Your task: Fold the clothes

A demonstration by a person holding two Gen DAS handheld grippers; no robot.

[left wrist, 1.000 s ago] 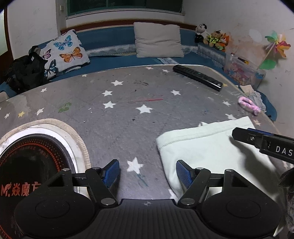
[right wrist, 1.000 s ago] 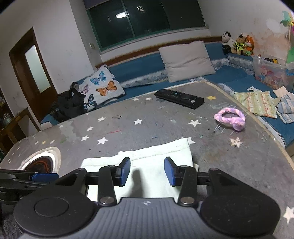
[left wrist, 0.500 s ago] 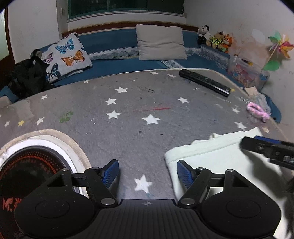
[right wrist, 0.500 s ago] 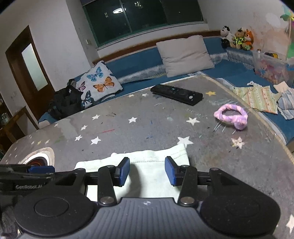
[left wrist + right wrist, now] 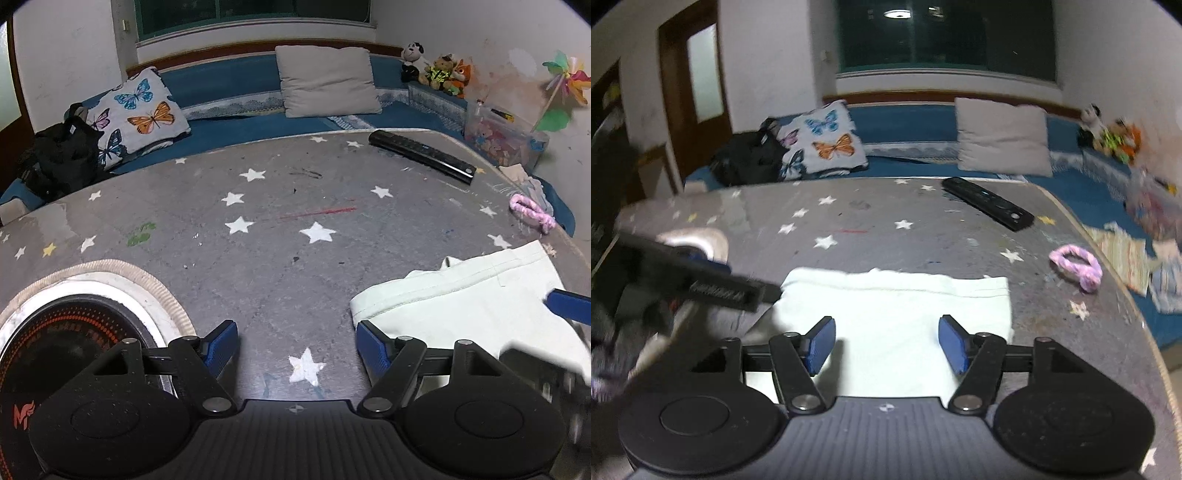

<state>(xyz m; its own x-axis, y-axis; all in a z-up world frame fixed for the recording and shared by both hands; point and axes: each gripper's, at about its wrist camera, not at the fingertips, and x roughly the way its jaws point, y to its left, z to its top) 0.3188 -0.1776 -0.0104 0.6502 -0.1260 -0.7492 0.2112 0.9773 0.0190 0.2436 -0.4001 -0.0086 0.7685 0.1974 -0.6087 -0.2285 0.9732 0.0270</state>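
— Tongs first: how do they stand?

— Both pairs are spread apart and hold nothing. The left tongs (image 5: 295, 341) hang over bare table (image 5: 280, 258), the right tongs (image 5: 886, 343) over the pale folded cloth (image 5: 897, 310).

— What differs from half a second back?

— The right tongs have opened wider, and their camera has swung so the cloth now fills more of its middle. In the left view the cloth (image 5: 469, 299) has slid further right, and a white star now lies between the blue pads.

— What does one camera catch that the other misses?

— Only the left view shows the round black hotplate (image 5: 62, 354) and the pinwheel (image 5: 569, 79) on the wall. Only the right view shows the door (image 5: 701, 88) and the striped cloths (image 5: 1126, 254) past the table edge. Both show the remote (image 5: 988, 203) and the pink hairband (image 5: 1076, 264).

— Where is the cloth relative to the tongs?

— Flat on the starred table, its left corner just beside the left pair's right pad, and spread beneath the right pair's open gap.
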